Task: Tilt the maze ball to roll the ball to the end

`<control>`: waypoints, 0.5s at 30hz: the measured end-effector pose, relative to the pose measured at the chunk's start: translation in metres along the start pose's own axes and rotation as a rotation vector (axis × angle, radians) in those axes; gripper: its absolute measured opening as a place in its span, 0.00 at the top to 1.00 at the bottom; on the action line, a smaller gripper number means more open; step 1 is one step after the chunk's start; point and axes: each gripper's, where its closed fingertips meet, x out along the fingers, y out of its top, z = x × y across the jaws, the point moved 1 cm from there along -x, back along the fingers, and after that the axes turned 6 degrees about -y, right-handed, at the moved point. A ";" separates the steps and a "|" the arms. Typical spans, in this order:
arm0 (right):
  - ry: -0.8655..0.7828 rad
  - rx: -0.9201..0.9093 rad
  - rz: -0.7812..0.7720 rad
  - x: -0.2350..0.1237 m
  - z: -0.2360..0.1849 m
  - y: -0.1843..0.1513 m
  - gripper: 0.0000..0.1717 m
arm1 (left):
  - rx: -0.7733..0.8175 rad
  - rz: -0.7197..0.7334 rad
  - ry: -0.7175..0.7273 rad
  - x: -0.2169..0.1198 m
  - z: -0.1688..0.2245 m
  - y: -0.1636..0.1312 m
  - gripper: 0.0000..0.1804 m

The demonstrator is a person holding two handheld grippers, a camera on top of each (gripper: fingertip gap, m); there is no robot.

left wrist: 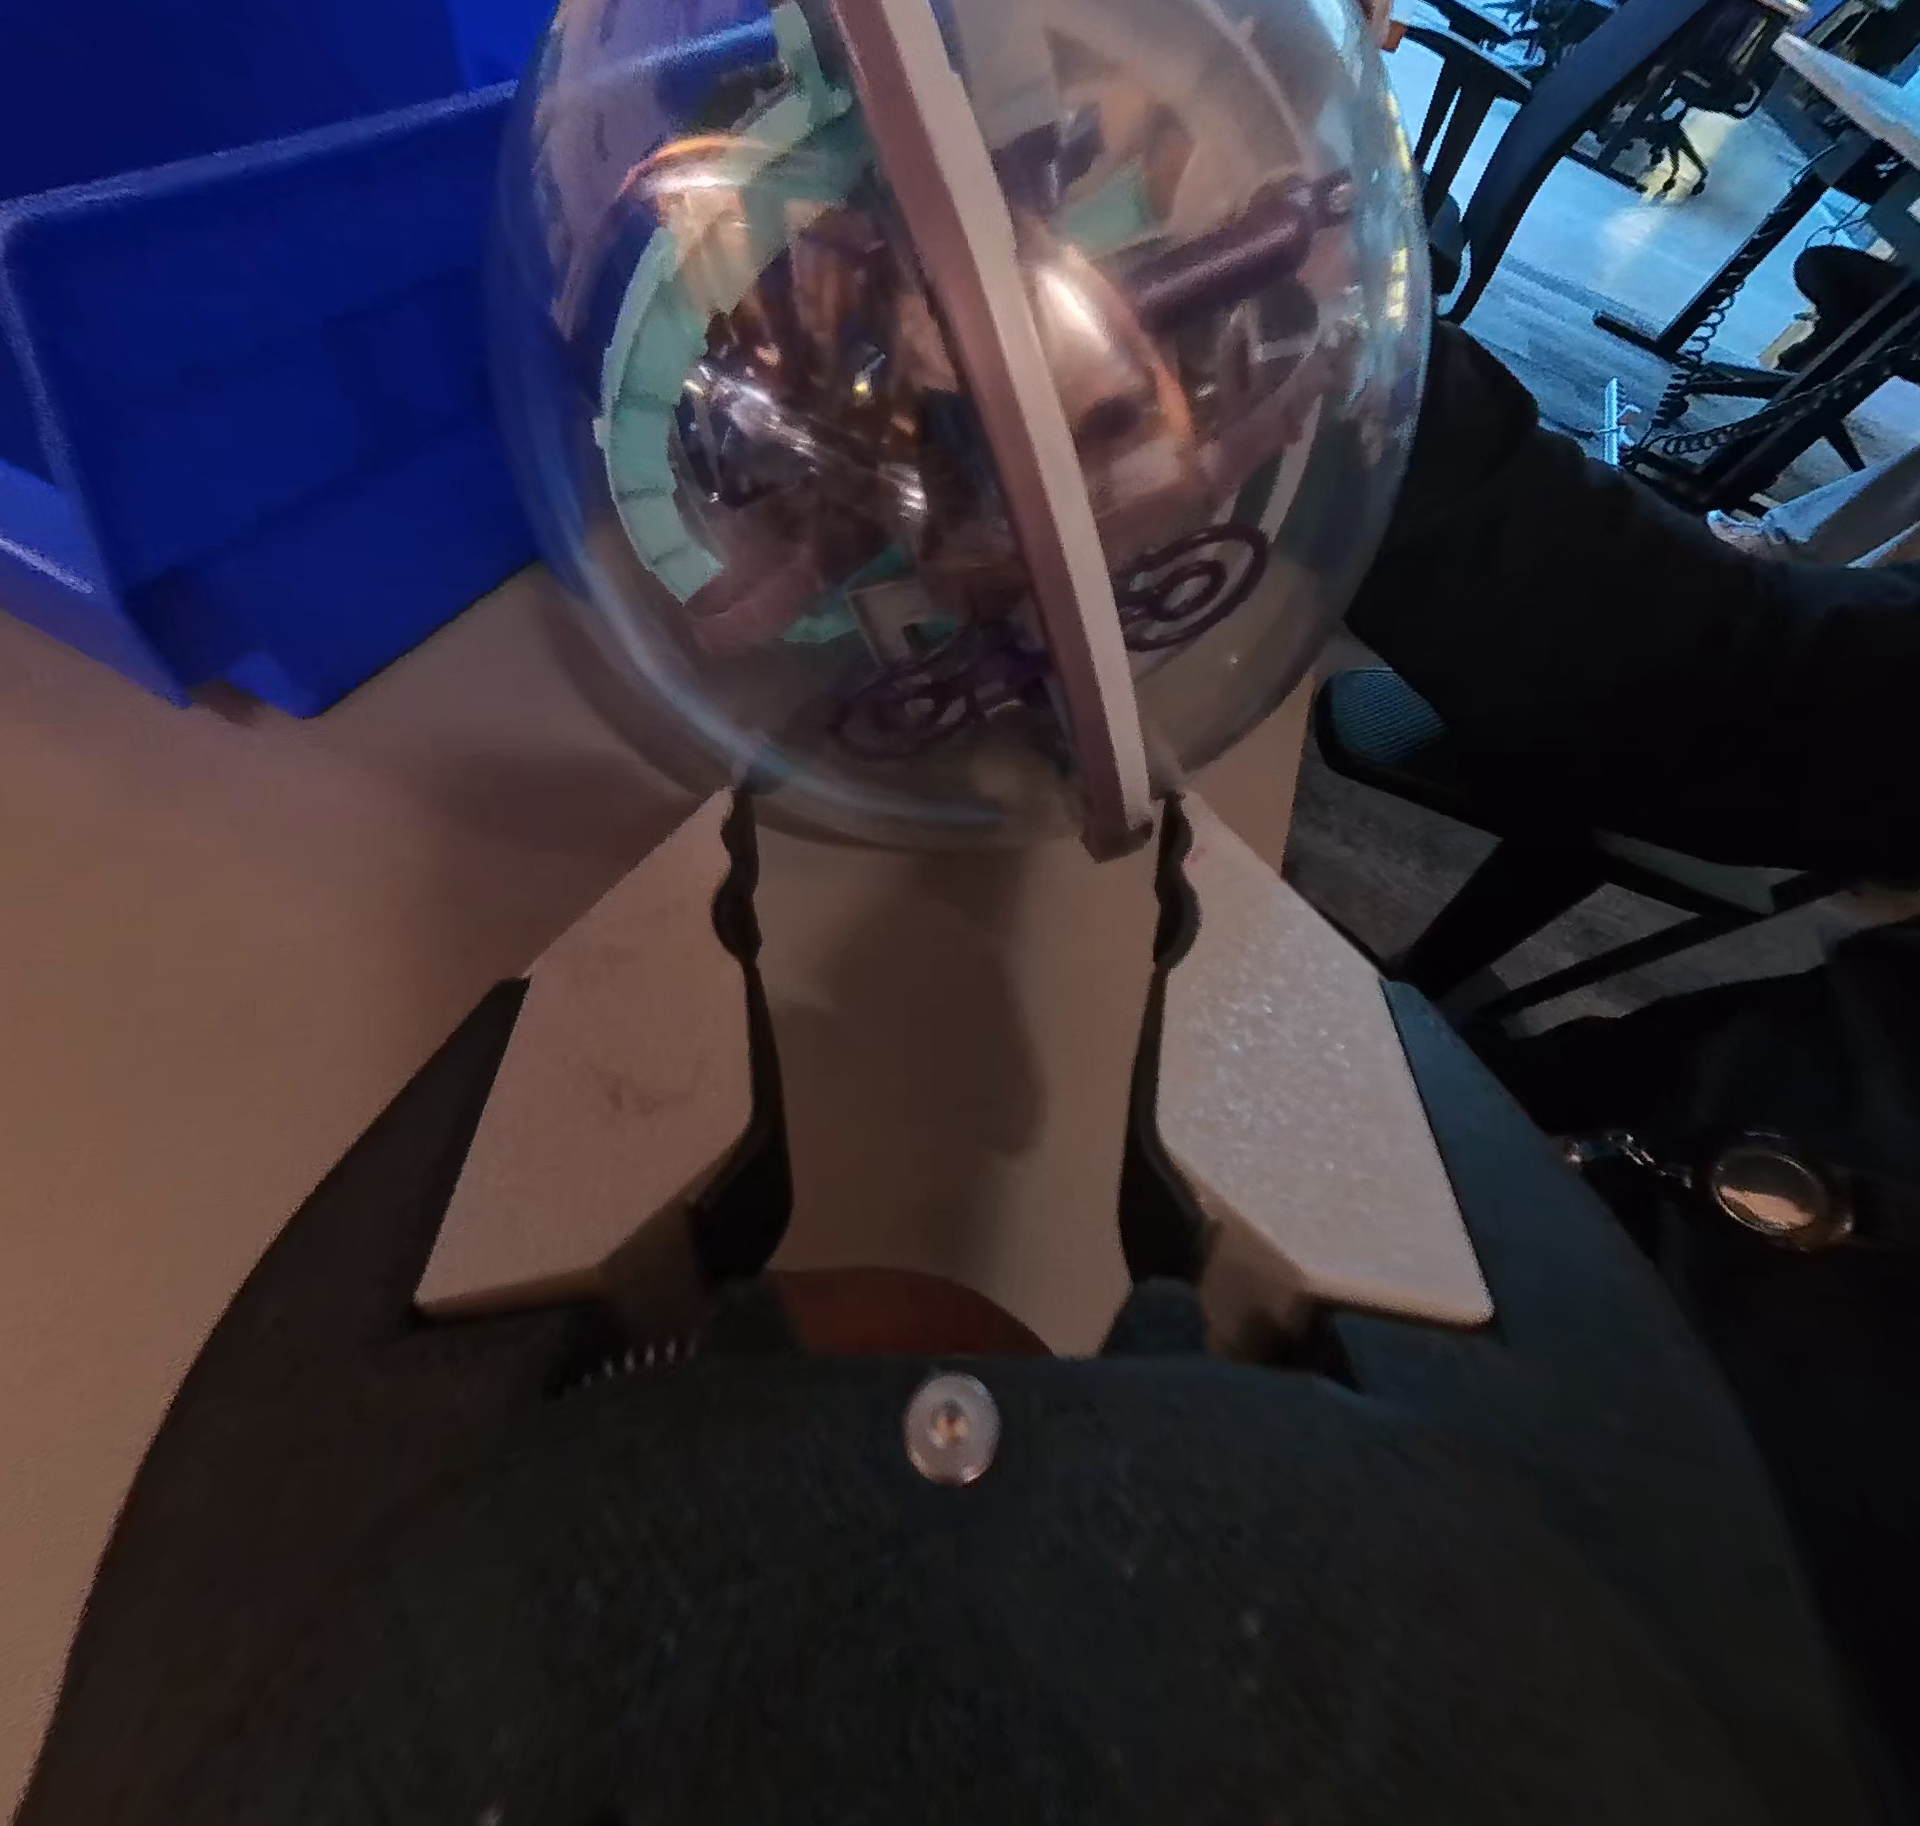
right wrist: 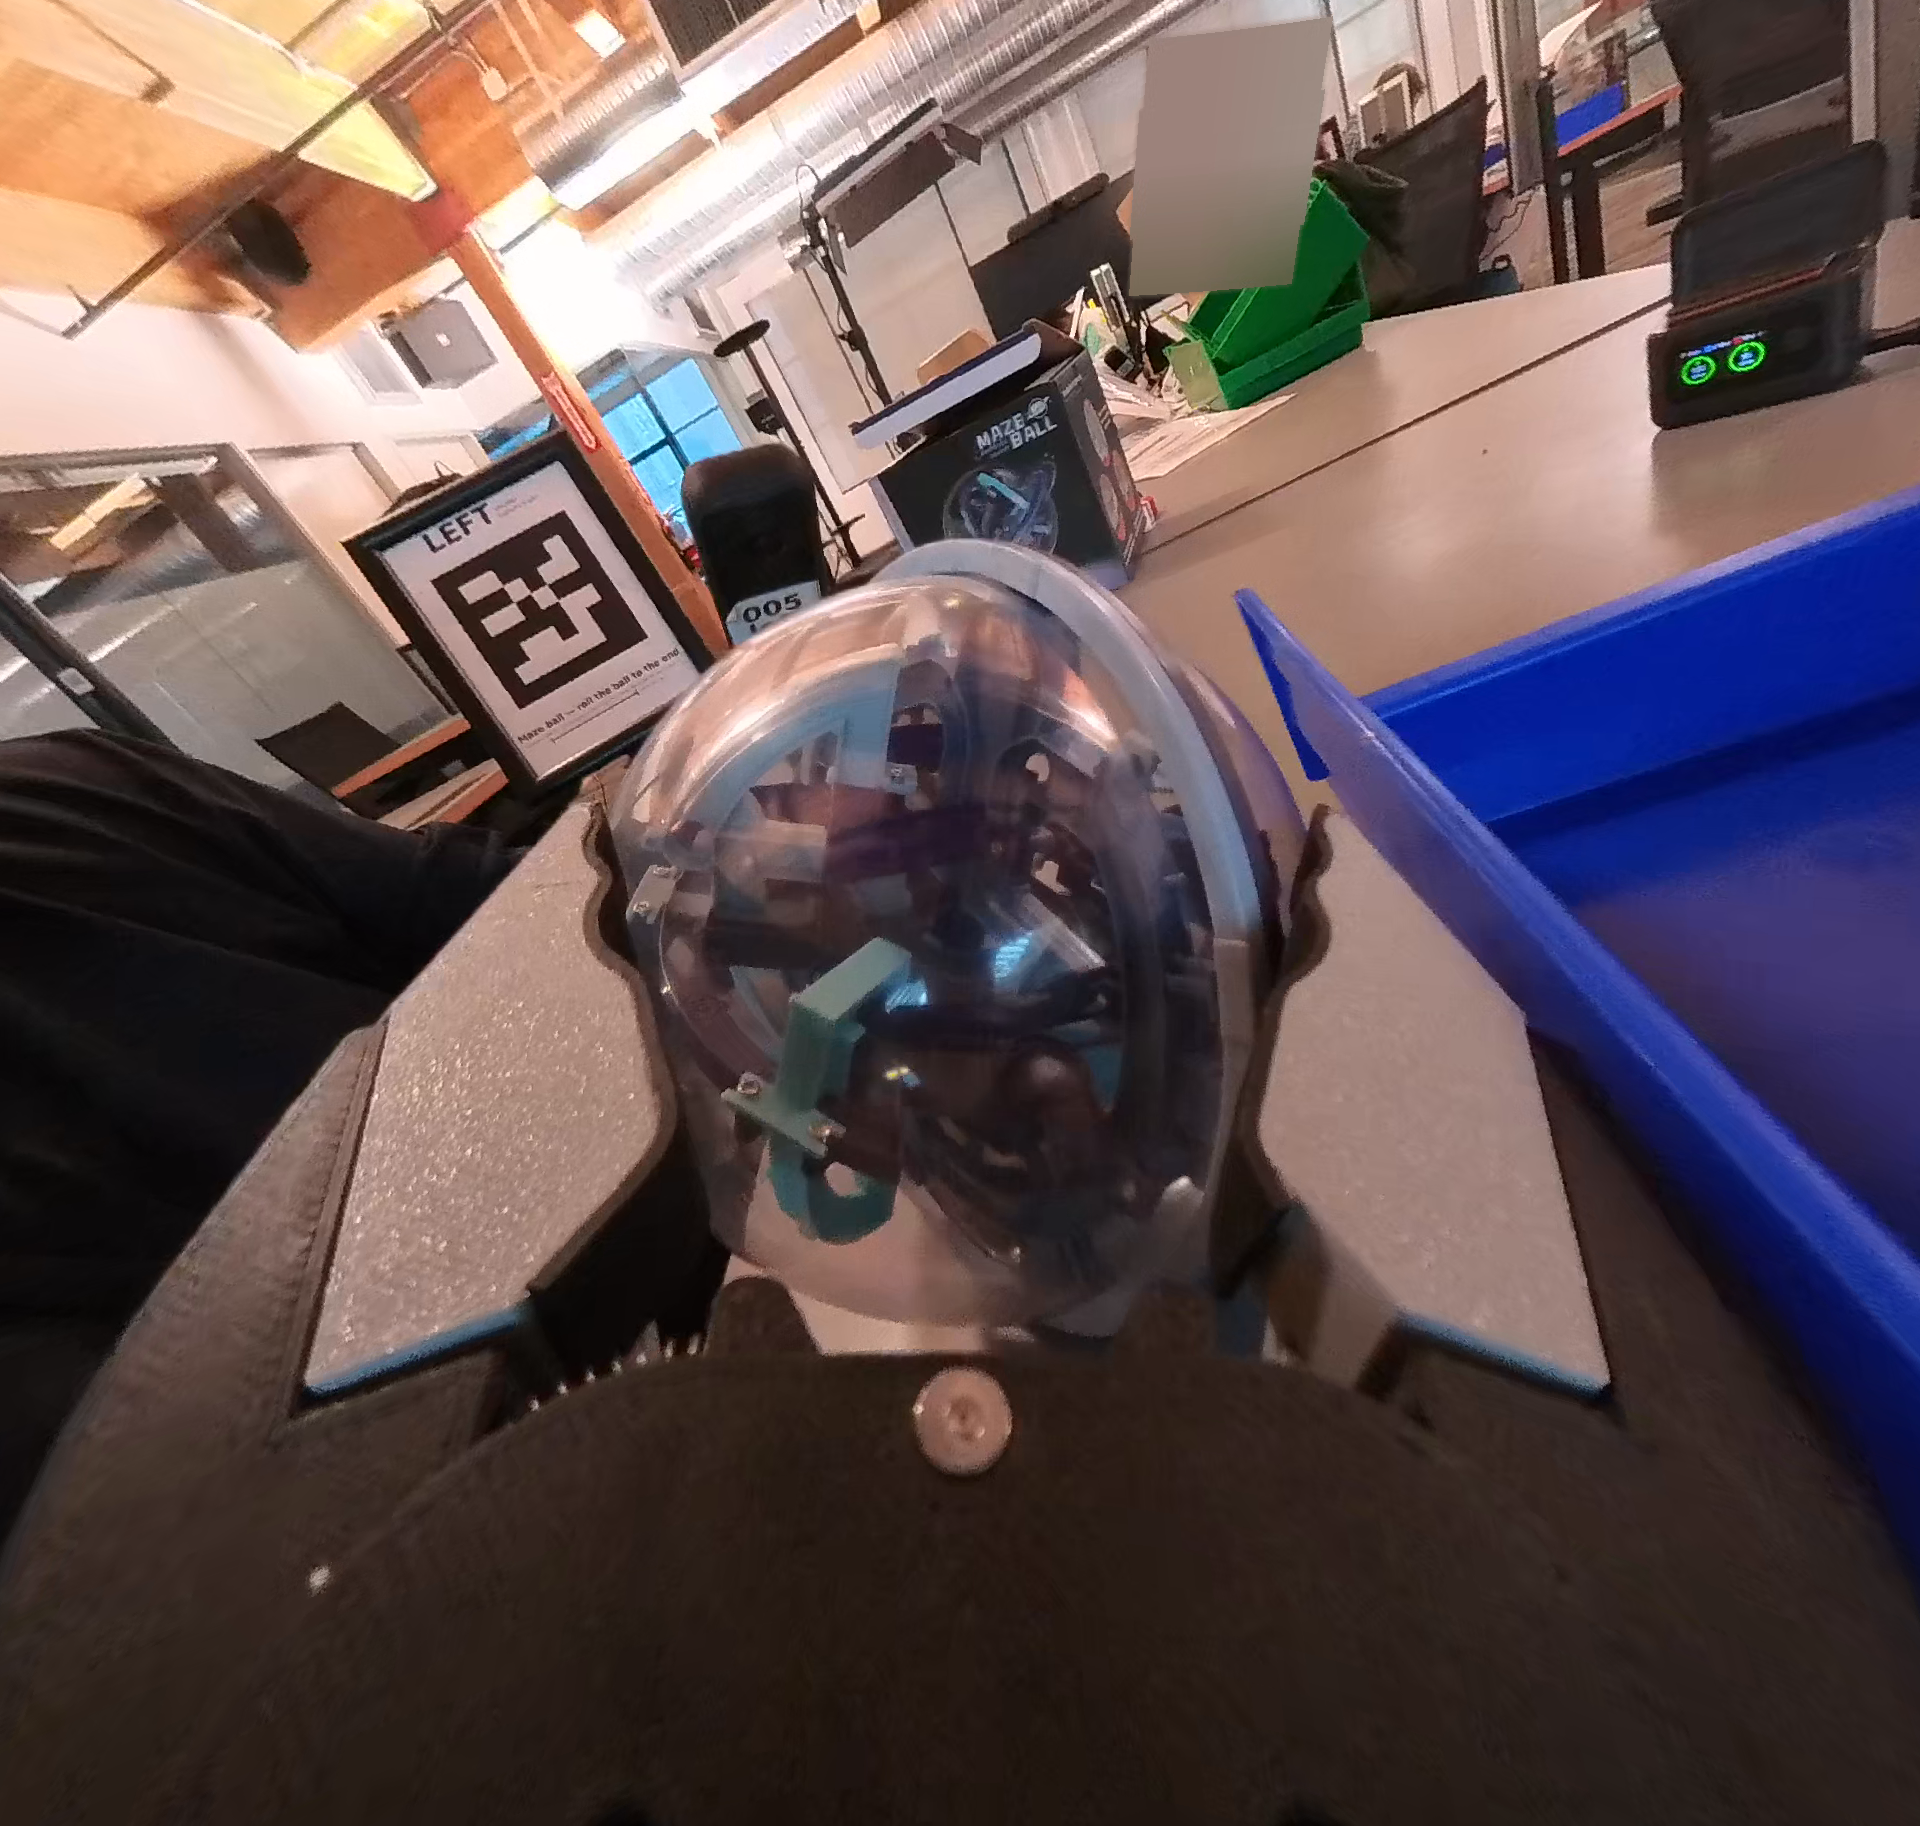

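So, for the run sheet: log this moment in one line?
maze ball: held aloft, tilted | right gripper: clamps its sides | left gripper: fingertips at its underside | bin: beside

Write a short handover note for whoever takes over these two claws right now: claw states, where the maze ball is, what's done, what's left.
Right claw: spread wide around the maze ball, one finger on each flank, gripping it deep between the fingers.
Left claw: parted, fingertips at the underside of the sphere near its white seam ring; it props rather than grips.
Surroundings: blue bin close on the right; the table runs behind.
Done: the sphere is in the claws.
Left: the small inner ball can't be made out, so progress is unknown; keep tilting toward the end.
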 end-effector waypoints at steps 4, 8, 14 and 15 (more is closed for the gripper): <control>-0.010 -0.016 -0.011 0.000 -0.001 0.001 0.28 | -0.001 -0.010 0.001 0.001 0.000 -0.001 0.58; -0.005 -0.012 -0.015 0.001 -0.002 0.001 0.29 | 0.023 -0.029 -0.012 0.000 0.004 -0.004 0.58; 0.018 0.054 -0.003 -0.001 -0.002 0.006 0.32 | 0.083 -0.112 -0.031 0.010 0.017 -0.014 0.58; 0.026 0.058 -0.005 -0.003 -0.002 0.006 0.33 | 0.101 -0.126 -0.017 0.012 0.017 -0.015 0.59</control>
